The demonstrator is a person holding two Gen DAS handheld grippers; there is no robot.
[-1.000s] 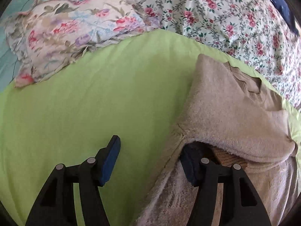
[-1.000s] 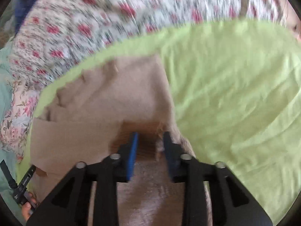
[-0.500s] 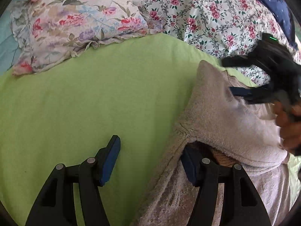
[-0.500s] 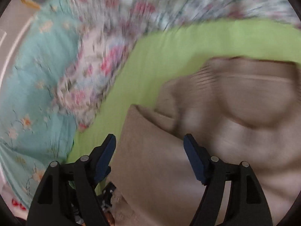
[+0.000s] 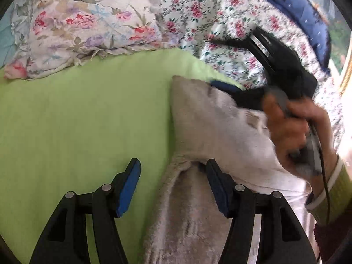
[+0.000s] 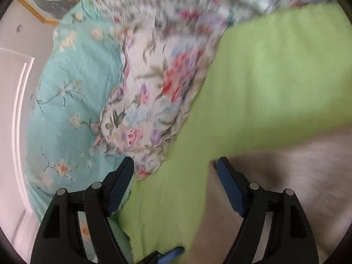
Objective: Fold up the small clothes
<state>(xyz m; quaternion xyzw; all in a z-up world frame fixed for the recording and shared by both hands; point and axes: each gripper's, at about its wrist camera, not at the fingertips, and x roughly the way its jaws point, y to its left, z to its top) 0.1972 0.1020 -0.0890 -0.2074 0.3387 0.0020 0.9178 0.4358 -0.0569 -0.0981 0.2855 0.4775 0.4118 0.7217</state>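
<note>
A beige fleece garment [image 5: 204, 136] lies partly folded on the green sheet [image 5: 77, 118]. My left gripper [image 5: 172, 187] is open and low over the garment's left edge, its right finger resting at the fold and its left finger over the sheet. My right gripper [image 5: 224, 66], held by a hand, shows in the left wrist view, open at the garment's far corner, one finger by the cloth. In the blurred right wrist view my right gripper [image 6: 176, 180] is open, with the garment [image 6: 286, 176] under its right finger.
A floral pillow [image 5: 83, 28] lies at the sheet's far left edge, a flowered quilt [image 5: 220, 11] behind and to the right. A turquoise flowered cover [image 6: 72, 101] lies beyond the pillow. A dark blue blanket [image 5: 308, 19] is at the far right.
My right gripper opened, let go of the garment and swung across to its far corner, coming into the left wrist view. My left gripper stayed open at the near fold.
</note>
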